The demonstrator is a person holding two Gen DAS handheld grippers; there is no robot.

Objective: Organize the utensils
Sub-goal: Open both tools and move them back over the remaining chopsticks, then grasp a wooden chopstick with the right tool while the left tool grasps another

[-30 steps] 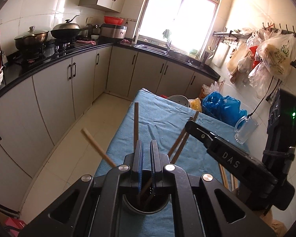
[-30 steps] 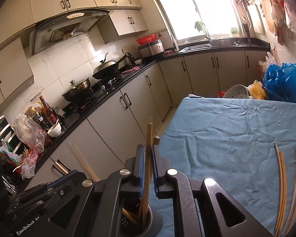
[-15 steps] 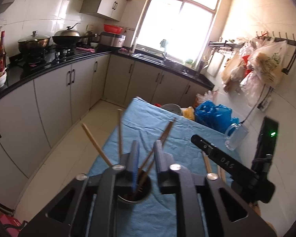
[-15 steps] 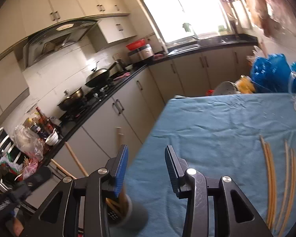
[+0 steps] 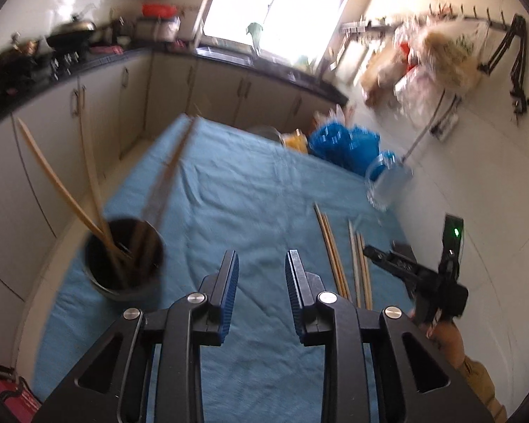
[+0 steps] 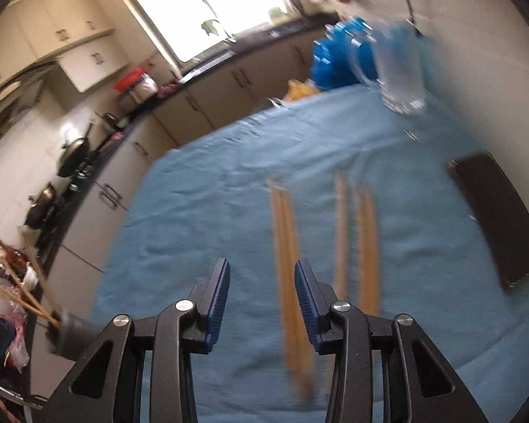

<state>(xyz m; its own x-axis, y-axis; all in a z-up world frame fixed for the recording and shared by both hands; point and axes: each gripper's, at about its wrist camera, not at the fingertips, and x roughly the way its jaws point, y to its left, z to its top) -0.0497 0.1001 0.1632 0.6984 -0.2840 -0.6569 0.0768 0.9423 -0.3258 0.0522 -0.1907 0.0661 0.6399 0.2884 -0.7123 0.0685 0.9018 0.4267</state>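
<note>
Blue cloth [image 5: 250, 190] covers the table. Right of the cup [image 5: 125, 257], chopsticks [image 6: 289, 246] lie flat. Left gripper [image 5: 261, 275] has just been opening, right gripper [image 6: 262, 282] closing; both grip nothing.

Both wrist views look steeply down, close over the blue cloth [image 5: 250, 190], sharing the loose chopsticks [image 6: 289, 246]

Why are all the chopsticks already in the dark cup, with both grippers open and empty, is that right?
Not quite. Some chopsticks stand in the dark cup, but several loose chopsticks lie on the blue cloth; the right wrist view shows them clearly. The rest holds: the left gripper and right gripper are open and empty, the left's jaws just opening, the right's just closing slightly.
</note>
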